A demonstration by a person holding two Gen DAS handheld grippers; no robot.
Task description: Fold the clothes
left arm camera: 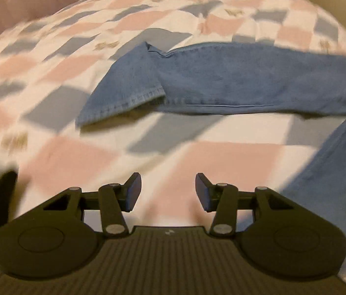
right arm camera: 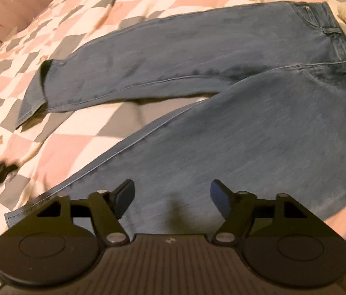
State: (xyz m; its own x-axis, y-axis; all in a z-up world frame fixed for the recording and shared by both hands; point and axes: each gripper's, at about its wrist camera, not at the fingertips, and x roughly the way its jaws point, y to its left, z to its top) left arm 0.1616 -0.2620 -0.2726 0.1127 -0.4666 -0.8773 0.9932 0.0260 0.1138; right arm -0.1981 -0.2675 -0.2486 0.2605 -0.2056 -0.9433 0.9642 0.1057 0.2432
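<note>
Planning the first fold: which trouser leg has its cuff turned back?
The far leg, the one away from the right tool. Its cuff is flipped over, while the near leg lies flat.

Dim, warm indoor light and motion blur across both fisheye views.
The pink, grey and white checked quilt smears toward curved, dark-cornered edges; soft shadows underline the blue denim jeans.
</note>
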